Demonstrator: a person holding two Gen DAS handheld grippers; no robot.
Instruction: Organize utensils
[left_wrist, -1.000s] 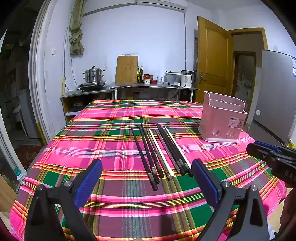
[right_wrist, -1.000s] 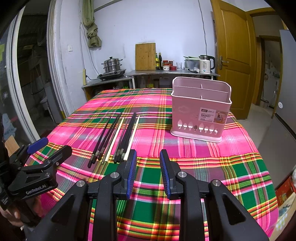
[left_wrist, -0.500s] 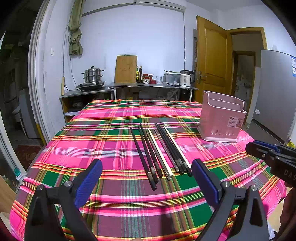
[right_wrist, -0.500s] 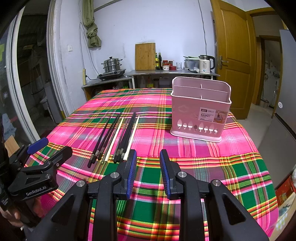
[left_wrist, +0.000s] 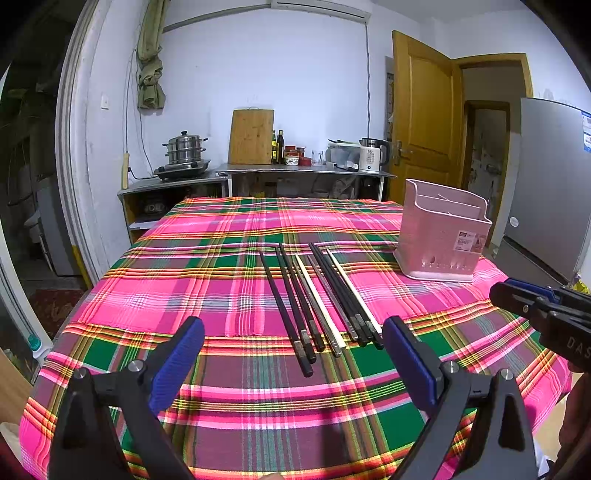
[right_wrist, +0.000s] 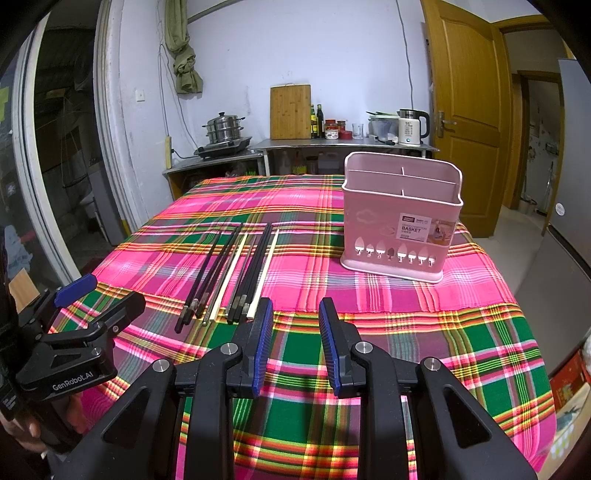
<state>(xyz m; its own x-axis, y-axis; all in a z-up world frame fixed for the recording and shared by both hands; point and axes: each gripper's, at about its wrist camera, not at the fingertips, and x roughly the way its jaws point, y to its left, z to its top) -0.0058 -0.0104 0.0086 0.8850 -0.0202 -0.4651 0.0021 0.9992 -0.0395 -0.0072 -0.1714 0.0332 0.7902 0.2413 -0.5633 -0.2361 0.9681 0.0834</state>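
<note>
Organizing appears not yet begun: the chopsticks (left_wrist: 317, 299), a loose row of dark and pale sticks, lie flat on the plaid-covered tabletop (left_wrist: 207, 266), to the left of the pink utensil basket (right_wrist: 400, 218) and apart from it, and the basket's visible compartments hold nothing that can be made out. All of the sticks thus remain to be lifted and stood in the basket. The left claw (left_wrist: 293, 363) hovers with its jaws spread wide, on the near side of the chopsticks' near ends; the right claw (right_wrist: 295, 341) hovers with a narrow gap, gripping nothing, nearer than the basket and just right of the stick ends. Open cloth separates chopsticks from basket, giving a free path; the tabletop's right edge falls away a little beyond the basket.
</note>
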